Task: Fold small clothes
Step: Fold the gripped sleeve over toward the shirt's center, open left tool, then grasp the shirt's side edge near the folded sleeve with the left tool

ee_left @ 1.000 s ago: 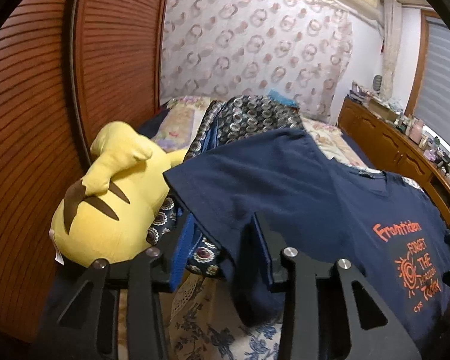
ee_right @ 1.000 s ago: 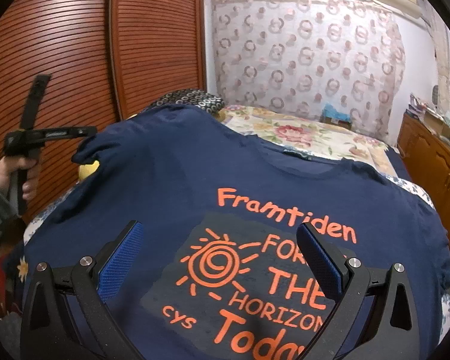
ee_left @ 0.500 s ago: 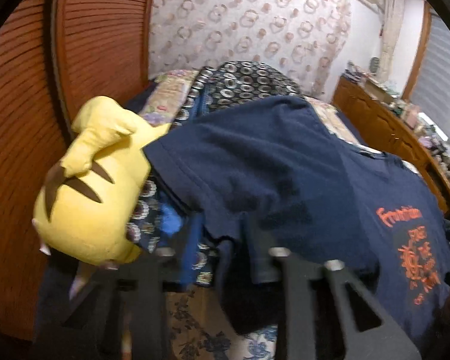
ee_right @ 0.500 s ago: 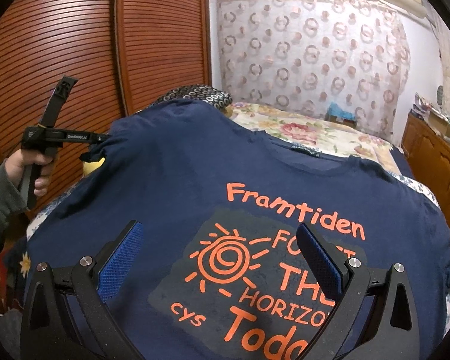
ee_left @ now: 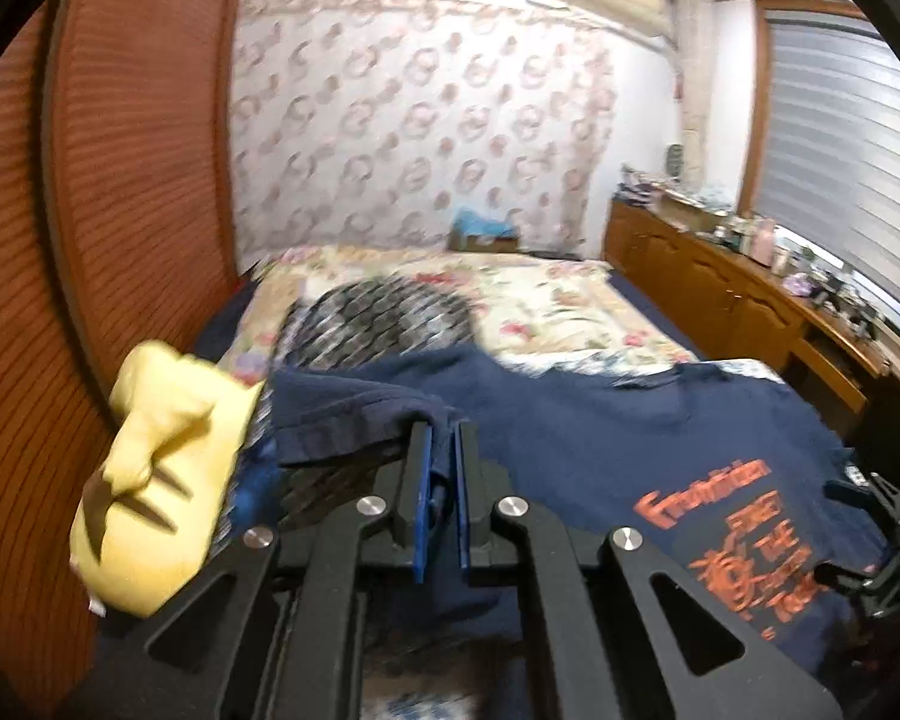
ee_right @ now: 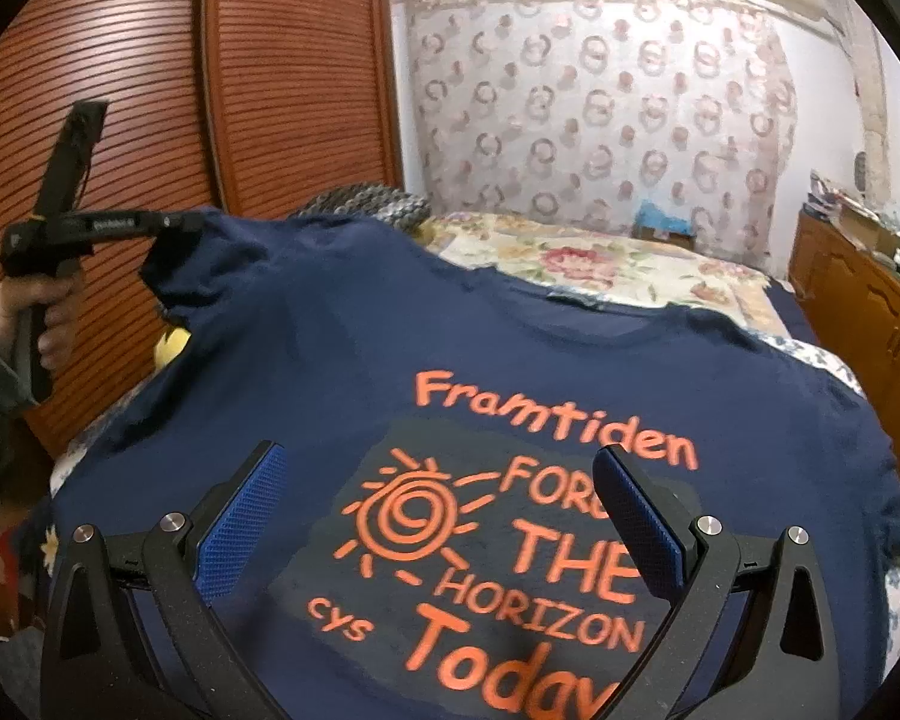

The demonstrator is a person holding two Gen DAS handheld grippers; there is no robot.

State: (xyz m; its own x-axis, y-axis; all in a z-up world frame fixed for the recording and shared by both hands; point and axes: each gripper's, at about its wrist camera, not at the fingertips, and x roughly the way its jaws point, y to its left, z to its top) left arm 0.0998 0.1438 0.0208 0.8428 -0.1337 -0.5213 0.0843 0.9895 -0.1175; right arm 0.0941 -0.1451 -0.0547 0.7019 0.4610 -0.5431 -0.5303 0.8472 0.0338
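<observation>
the navy t-shirt is seen as soft matt knit cloth, with a flat orange print lying slightly rubbery on a darker patch. the left gripper is made of matt black plastic with bright metal screw heads, and its blue pads are finely textured; sleeve cloth is pinched between them. the same dimpled blue pads and matt black frame are shown on the right gripper. at the left of the left wrist view, a yellow plush toy looks fuzzy. ribbed, semi-gloss wood is seen on the wardrobe doors. the floral bedspread is matt woven cloth.
</observation>
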